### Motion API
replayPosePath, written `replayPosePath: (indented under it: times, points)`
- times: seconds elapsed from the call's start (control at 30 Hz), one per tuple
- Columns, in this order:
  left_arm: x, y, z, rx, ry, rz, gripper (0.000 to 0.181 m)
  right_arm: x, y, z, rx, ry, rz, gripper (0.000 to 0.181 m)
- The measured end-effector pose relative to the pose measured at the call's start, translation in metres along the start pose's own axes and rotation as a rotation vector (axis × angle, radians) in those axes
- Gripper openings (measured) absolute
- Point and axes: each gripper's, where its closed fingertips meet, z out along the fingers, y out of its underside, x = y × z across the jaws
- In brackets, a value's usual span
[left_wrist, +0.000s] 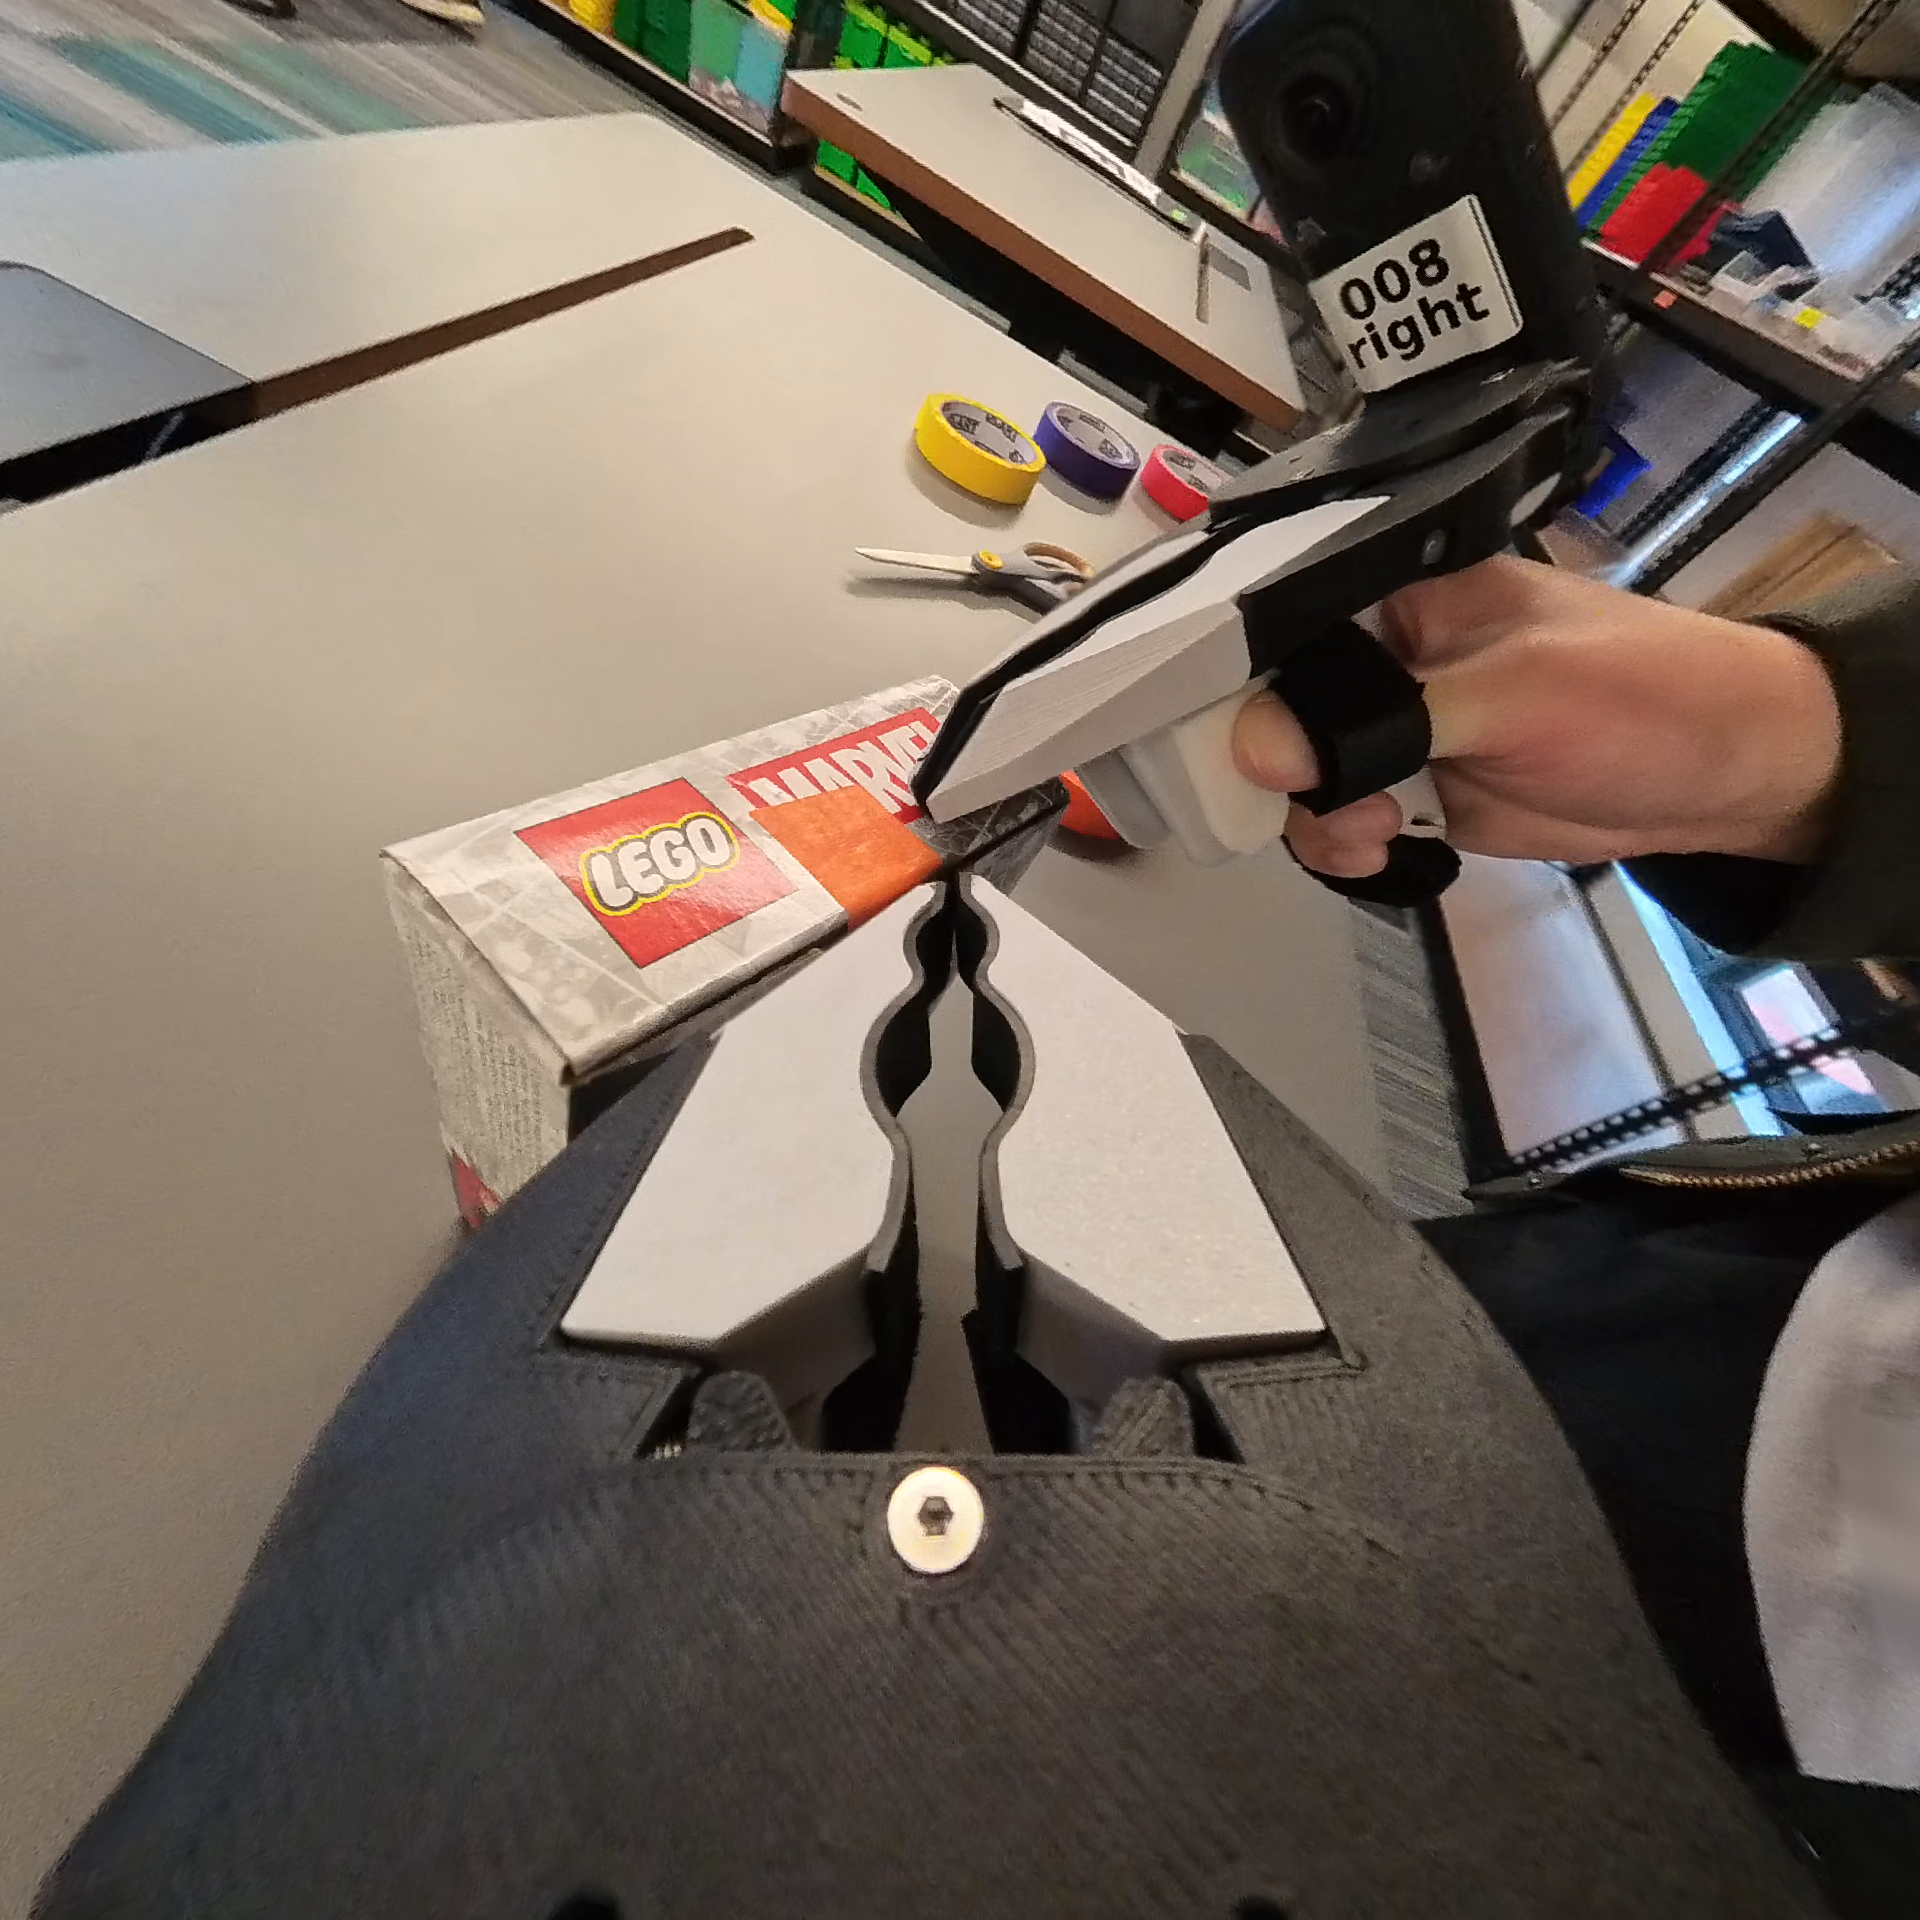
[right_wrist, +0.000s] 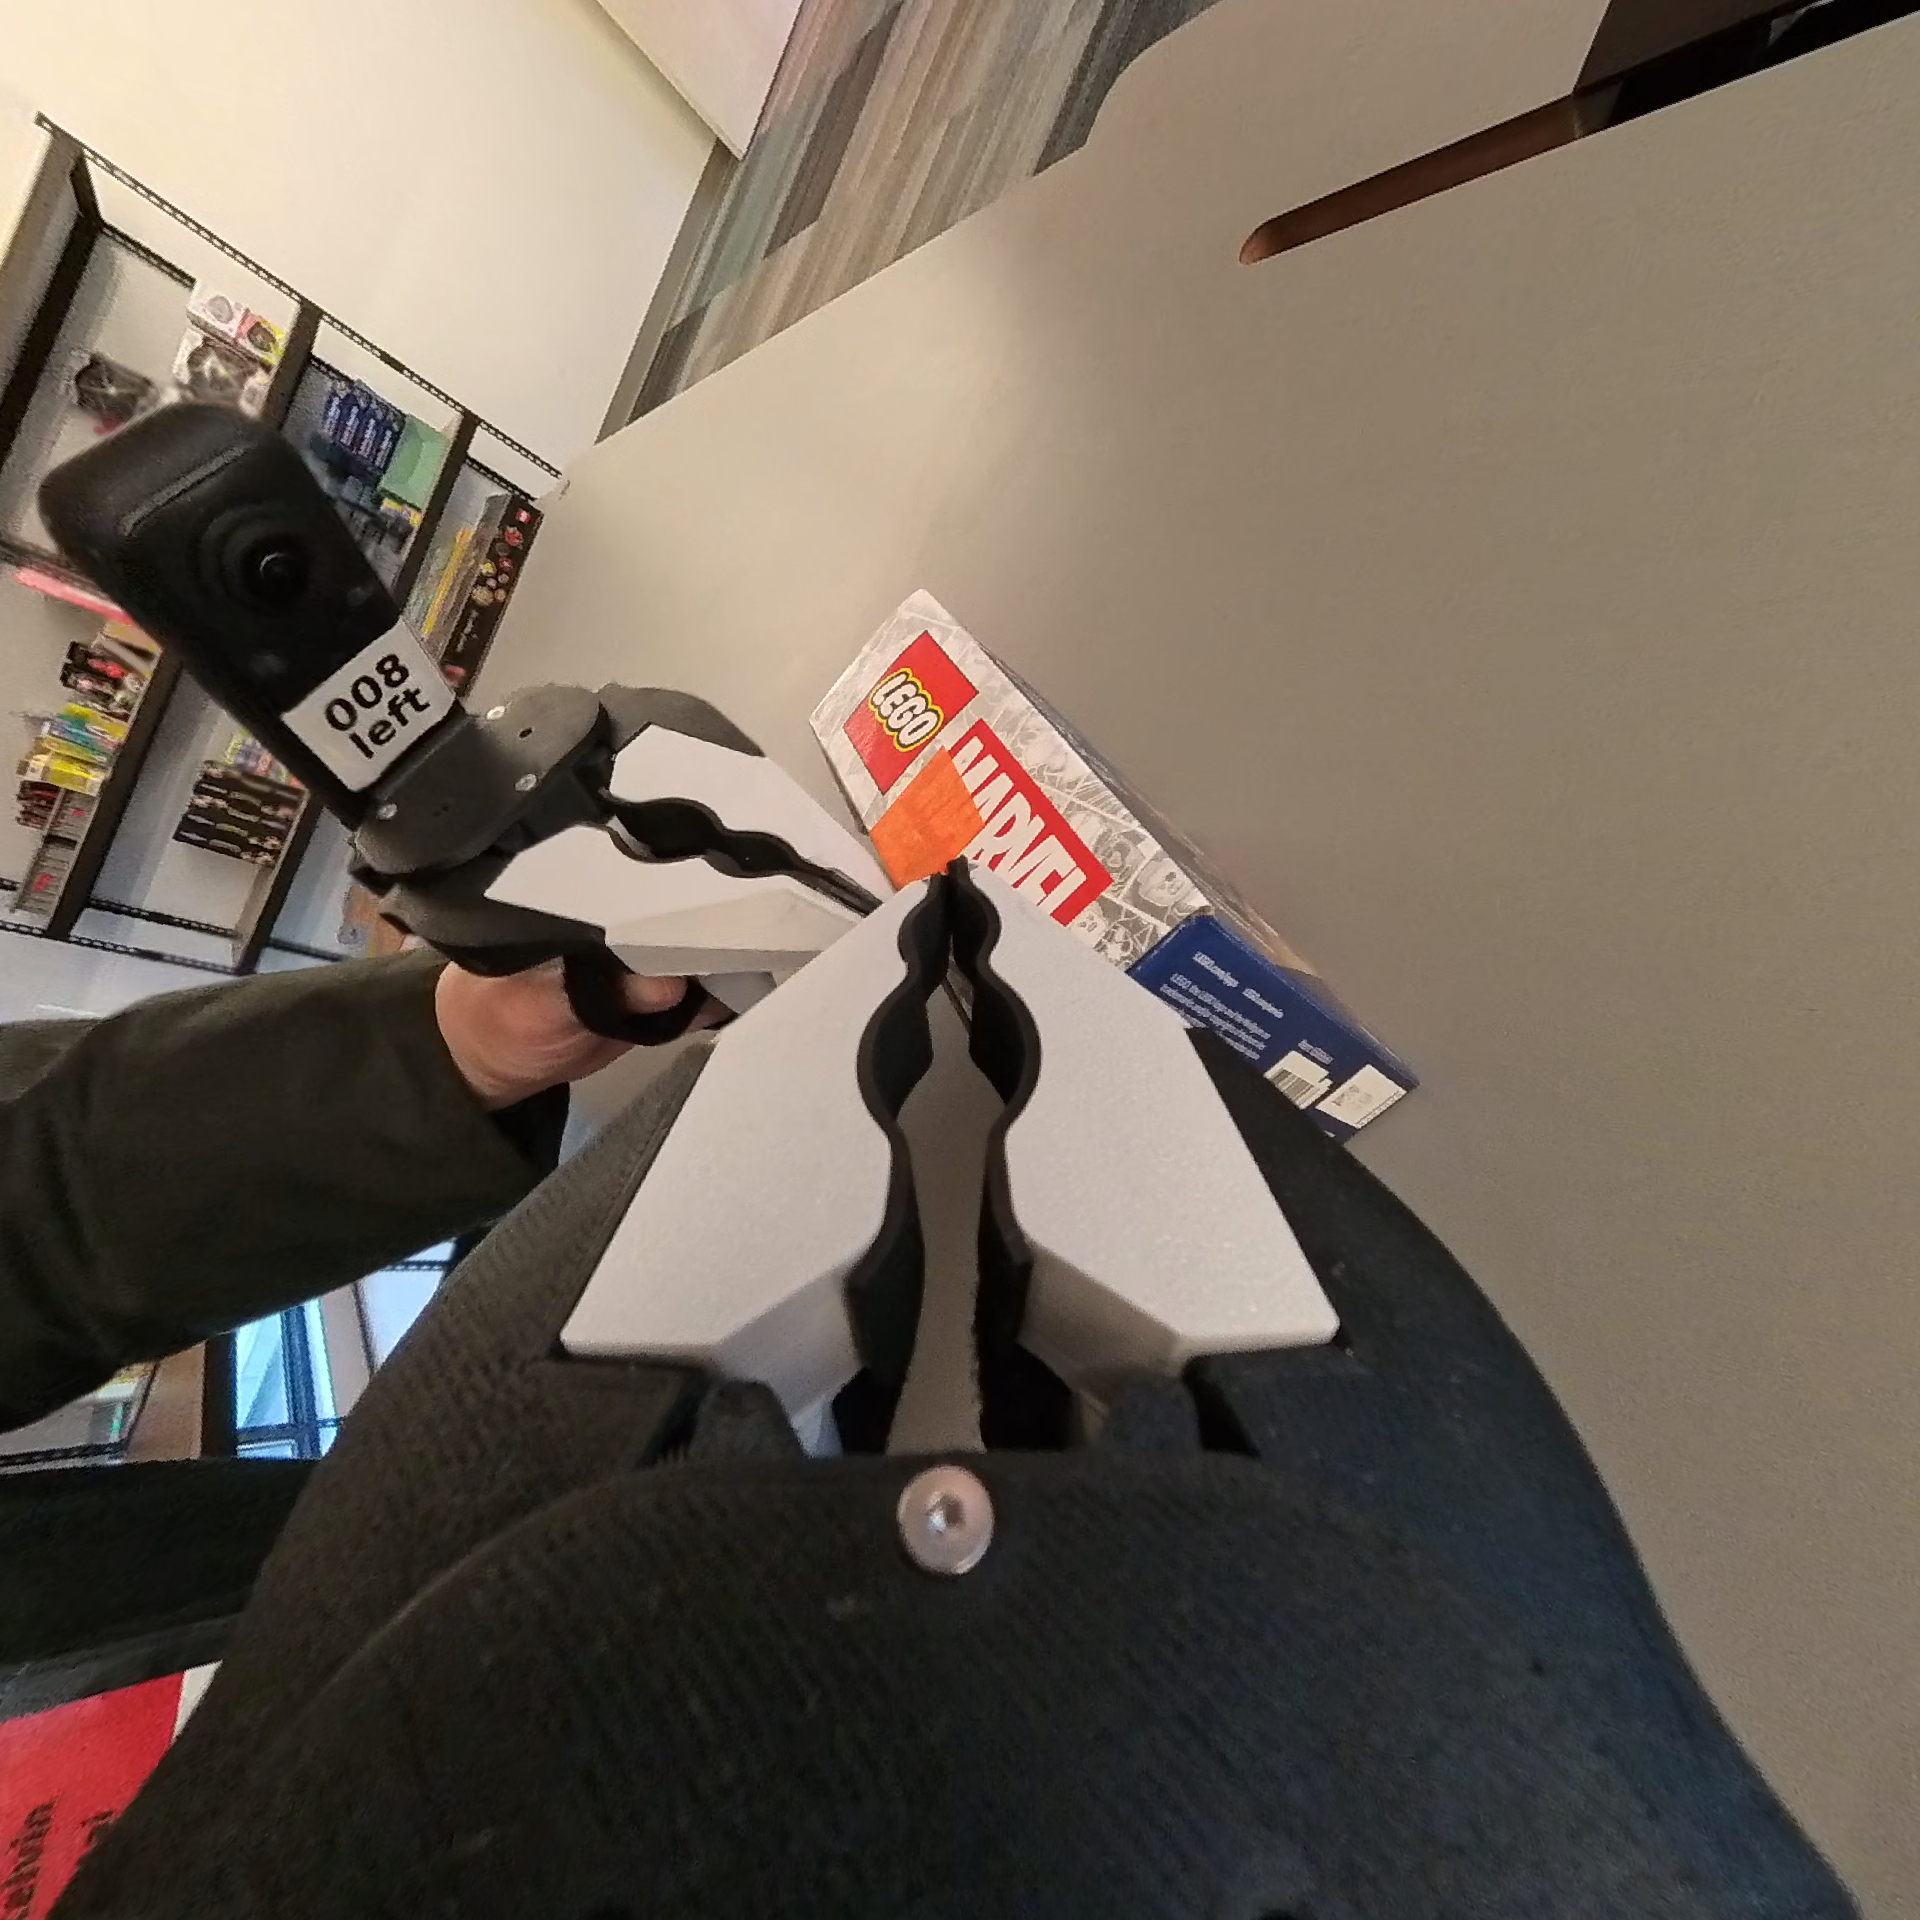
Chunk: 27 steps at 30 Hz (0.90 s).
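Left wrist view: both grippers' fingers pinched closed, left gripper (left_wrist: 951, 894) and right gripper (left_wrist: 940, 795) at the toy box's (left_wrist: 623, 914) top edge, tape rolls (left_wrist: 977, 447) at one o'clock.

Grey table (left_wrist: 312, 727), toy box (left_wrist: 623, 914), tape rolls (left_wrist: 977, 447), scissors (left_wrist: 987, 566)

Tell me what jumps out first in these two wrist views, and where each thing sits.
The cardboard toy box standing on the grey table draws the eye, with an orange tape strip across its top edge. Both grippers meet at that edge: the left gripper and the right gripper have shut jaws at the tape. Behind, three tape rolls in yellow, purple and red lie beside scissors.
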Motion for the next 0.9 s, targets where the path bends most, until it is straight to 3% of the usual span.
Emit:
replayPosePath:
  times: [0.13,0.33,0.47,0.9]
  points:
    - [0.001,0.0,0.0,0.057,-0.004,-0.028,0.0,-0.001,0.001,0.0,0.0,-0.004,0.002,0.0]
    - [0.003,0.0,-0.002,0.132,0.121,-0.124,0.0,-0.002,0.002,0.0,-0.008,-0.004,0.0,0.0]
    - [0.001,0.008,-0.002,0.101,0.202,-0.149,0.0,-0.003,0.003,0.0,-0.018,0.001,0.003,0.0]
    - [-0.008,0.014,0.002,0.111,0.208,-0.127,0.0,0.0,0.0,0.0,-0.009,0.002,0.025,0.0]
